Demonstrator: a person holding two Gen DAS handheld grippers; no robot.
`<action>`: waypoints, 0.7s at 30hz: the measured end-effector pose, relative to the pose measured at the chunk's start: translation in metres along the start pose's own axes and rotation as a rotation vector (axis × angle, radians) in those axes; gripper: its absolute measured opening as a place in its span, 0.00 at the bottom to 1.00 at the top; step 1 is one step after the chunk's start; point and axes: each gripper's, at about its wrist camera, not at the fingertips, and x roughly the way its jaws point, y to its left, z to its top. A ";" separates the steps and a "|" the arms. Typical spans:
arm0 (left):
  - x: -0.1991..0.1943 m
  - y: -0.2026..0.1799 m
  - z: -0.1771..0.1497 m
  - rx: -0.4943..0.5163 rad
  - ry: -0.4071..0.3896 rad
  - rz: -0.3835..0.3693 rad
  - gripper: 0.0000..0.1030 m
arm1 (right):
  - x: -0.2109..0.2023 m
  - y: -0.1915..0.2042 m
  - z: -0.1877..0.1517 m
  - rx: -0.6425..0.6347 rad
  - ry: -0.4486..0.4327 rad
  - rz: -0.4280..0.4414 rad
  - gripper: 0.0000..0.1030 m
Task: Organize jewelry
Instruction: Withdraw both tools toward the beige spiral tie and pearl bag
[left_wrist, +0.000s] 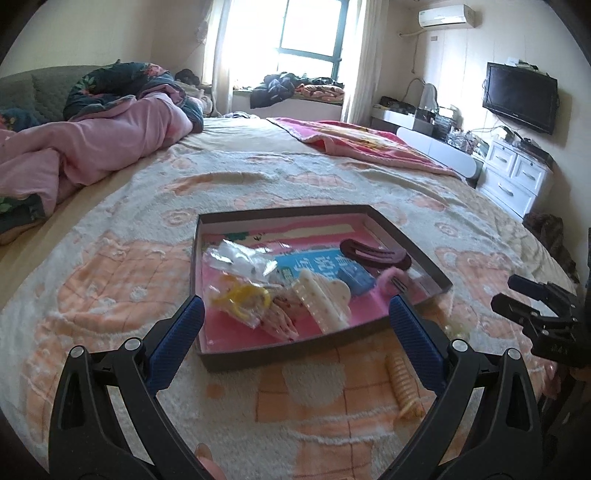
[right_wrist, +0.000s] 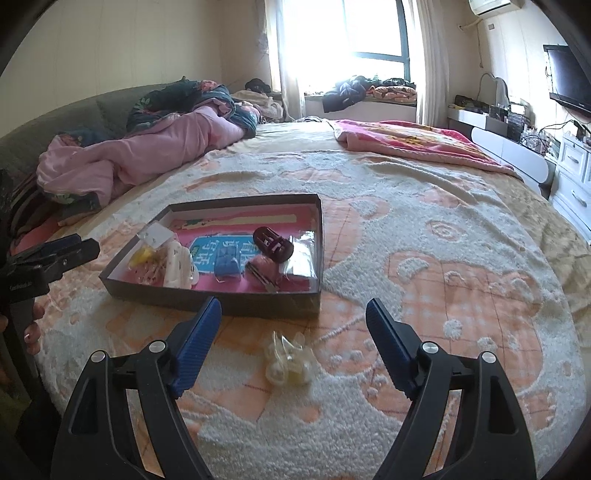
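Observation:
A shallow dark box (left_wrist: 207, 295) (right_wrist: 258, 304) with a pink lining lies on the bed. Inside are a cream claw clip (left_wrist: 325, 299) (right_wrist: 179, 267), a maroon clip (left_wrist: 375, 253) (right_wrist: 273, 242), a yellow ring in a clear bag (left_wrist: 245, 299), a blue item (right_wrist: 226, 263) and a pink clip (right_wrist: 262, 271). On the blanket in front of the box lie a yellow spiral hair tie (left_wrist: 402, 384) and a clear bag of pale pieces (right_wrist: 290, 363). My left gripper (left_wrist: 295, 314) stands open above the box's near edge, empty. My right gripper (right_wrist: 293, 314) is open above the clear bag, empty.
The bed carries a cream and peach towel blanket (right_wrist: 424, 240), a heap of pink quilt (left_wrist: 92, 147) at far left and a pink blanket (left_wrist: 362, 142) at far right. White drawers (left_wrist: 513, 173) and a wall television (left_wrist: 521, 98) stand beyond the bed's right edge.

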 end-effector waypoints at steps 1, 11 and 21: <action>0.000 -0.002 -0.002 0.002 0.004 -0.005 0.89 | -0.001 0.000 -0.001 0.001 0.000 0.001 0.76; 0.001 -0.022 -0.017 0.051 0.030 -0.032 0.89 | -0.009 0.000 -0.015 -0.001 0.009 0.010 0.76; 0.006 -0.039 -0.035 0.092 0.078 -0.072 0.89 | -0.004 0.001 -0.028 -0.024 0.037 0.001 0.76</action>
